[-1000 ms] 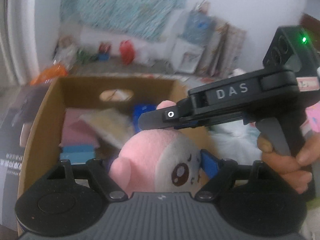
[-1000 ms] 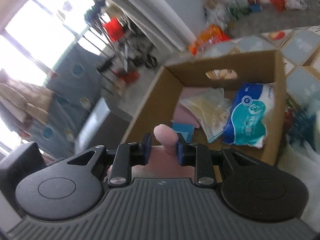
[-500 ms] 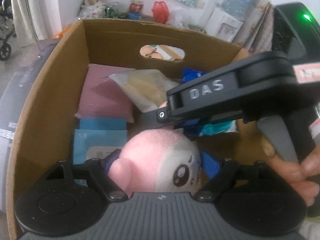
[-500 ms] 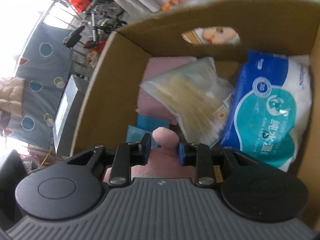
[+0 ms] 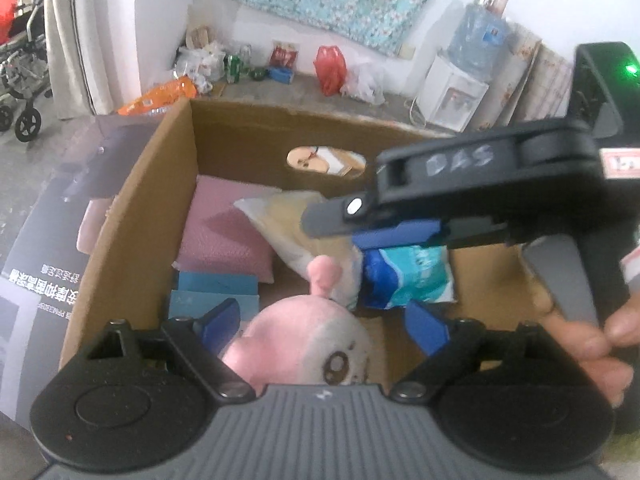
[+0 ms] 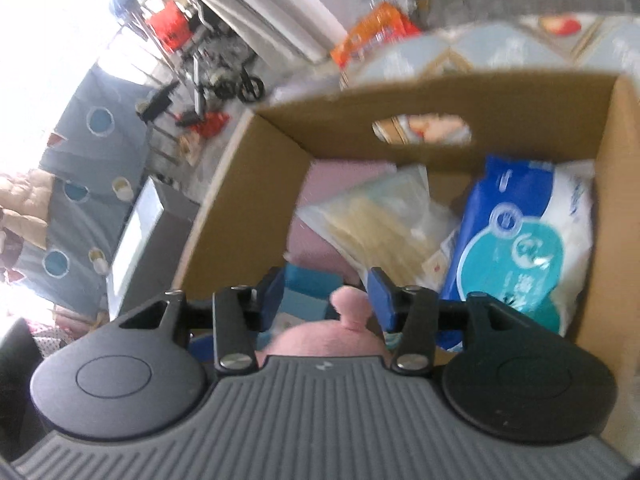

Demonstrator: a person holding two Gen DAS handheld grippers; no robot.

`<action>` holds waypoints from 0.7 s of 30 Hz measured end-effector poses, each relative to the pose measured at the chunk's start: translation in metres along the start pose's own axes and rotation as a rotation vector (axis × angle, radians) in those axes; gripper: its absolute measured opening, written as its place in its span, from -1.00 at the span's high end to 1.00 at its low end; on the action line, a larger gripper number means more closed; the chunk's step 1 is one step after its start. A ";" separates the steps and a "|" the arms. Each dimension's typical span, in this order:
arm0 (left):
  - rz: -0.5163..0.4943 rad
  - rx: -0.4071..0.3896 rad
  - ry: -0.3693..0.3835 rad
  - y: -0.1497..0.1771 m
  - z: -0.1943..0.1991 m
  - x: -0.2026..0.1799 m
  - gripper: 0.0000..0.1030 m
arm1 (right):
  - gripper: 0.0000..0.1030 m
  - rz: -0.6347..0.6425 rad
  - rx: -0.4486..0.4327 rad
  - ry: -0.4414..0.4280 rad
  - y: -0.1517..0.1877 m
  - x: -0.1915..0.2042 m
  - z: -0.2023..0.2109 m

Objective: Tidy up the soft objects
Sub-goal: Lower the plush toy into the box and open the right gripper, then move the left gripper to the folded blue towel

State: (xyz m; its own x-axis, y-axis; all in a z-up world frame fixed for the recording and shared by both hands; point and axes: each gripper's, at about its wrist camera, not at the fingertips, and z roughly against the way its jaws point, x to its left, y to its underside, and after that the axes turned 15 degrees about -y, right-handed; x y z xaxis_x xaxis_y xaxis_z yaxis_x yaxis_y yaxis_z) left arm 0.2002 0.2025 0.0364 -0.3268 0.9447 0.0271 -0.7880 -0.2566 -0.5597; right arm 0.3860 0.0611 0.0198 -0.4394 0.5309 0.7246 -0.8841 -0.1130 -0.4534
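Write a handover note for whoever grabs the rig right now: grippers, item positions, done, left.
Left gripper: open, fingers either side of the pink plush toy, not clamping it.
Right gripper: open, the plush's ear between its blue pads, no contact visible.
Plush sits low at the near end of the cardboard box.
Already in the box: pink cushion, clear bag of yellowish material, blue tissue pack, blue folded items.
Done: plush released in the box.
Left: withdraw both grippers; other soft items aren't in view.
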 end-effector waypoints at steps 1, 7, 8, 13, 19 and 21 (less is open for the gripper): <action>-0.001 -0.017 0.002 0.001 0.007 -0.002 -0.76 | 0.05 0.005 -0.022 -0.017 0.001 0.004 0.011; -0.023 -0.135 0.096 0.017 0.072 -0.020 -0.76 | -0.22 0.075 -0.161 -0.127 0.036 0.025 0.114; -0.033 -0.152 0.132 0.022 0.084 -0.023 -0.78 | -0.37 0.093 -0.187 -0.133 0.049 0.026 0.137; -0.123 -0.246 0.289 0.058 0.148 -0.049 -0.84 | -0.52 0.139 -0.341 -0.109 0.123 0.018 0.259; -0.239 -0.301 0.480 0.108 0.196 -0.103 -0.88 | -0.61 0.147 -0.568 0.012 0.208 0.006 0.393; -0.270 -0.304 0.532 0.123 0.200 -0.122 -0.88 | -0.62 0.132 -0.605 0.037 0.229 -0.001 0.418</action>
State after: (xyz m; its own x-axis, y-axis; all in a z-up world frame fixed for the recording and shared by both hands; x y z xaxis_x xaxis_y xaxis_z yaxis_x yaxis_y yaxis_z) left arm 0.0385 0.0145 0.1302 0.2243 0.9597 -0.1691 -0.5981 -0.0014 -0.8014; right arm 0.1173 -0.3160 0.1325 -0.5235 0.5750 0.6287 -0.5710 0.3109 -0.7598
